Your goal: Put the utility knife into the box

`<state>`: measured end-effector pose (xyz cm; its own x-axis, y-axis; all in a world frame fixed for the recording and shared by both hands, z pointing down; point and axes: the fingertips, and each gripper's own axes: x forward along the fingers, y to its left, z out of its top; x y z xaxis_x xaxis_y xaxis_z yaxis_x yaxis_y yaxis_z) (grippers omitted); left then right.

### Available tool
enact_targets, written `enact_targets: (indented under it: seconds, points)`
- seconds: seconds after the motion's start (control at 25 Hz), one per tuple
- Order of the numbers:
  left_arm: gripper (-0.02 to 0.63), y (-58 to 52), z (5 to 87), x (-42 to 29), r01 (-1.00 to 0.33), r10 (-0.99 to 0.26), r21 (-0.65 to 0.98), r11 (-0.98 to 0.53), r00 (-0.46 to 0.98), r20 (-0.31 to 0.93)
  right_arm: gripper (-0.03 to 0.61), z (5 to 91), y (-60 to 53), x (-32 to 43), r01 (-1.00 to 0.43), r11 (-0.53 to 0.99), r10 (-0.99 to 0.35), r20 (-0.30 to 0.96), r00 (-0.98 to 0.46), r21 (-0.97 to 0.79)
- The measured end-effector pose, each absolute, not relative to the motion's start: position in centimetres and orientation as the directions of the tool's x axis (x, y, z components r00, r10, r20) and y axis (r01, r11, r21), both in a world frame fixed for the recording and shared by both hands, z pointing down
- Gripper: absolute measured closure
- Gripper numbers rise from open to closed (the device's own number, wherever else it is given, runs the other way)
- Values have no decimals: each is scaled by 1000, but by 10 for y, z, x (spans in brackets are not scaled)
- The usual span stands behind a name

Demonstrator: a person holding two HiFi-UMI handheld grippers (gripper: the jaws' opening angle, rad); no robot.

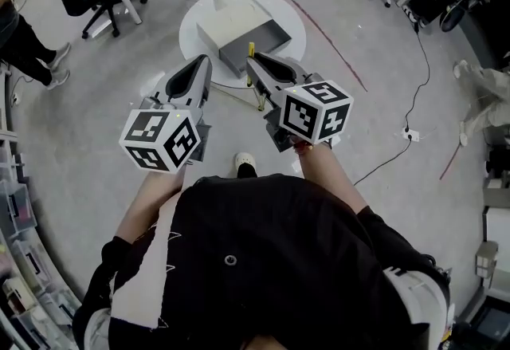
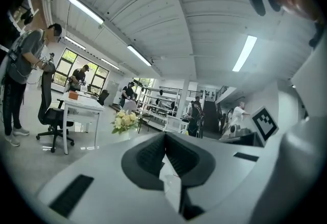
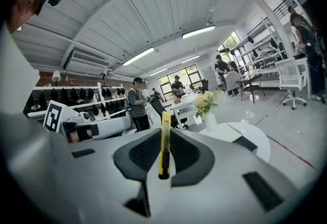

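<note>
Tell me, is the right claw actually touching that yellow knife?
Touching. In the right gripper view, the right gripper clamps the yellow utility knife from both sides, and no gap shows between its jaws and the handle.

In the head view I get only the yellow tip of the utility knife (image 1: 250,48) — the rest sits behind the right gripper (image 1: 255,63). That gripper's nose also covers the near edge of the box (image 1: 227,25). A bystander (image 1: 20,41) is cut off at the left edge, and the distant people (image 2: 194,113) in the left gripper view are too small for me to make out.
</note>
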<state>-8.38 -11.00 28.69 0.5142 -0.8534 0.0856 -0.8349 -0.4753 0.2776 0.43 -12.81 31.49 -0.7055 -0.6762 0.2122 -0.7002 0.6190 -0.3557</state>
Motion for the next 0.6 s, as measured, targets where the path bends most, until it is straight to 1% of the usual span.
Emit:
enact_targets:
  seconds: [0.4, 0.6]
  points:
    - [603, -178, 297, -63, -843, -867, 306, -443, 490, 95, 520, 322, -199, 27, -673, 643, -646, 211, -733, -365]
    - [603, -195, 317, -53, -844, -865, 346, -409, 479, 146, 520, 341, -223, 35, -661, 644, -625, 232, -745, -385]
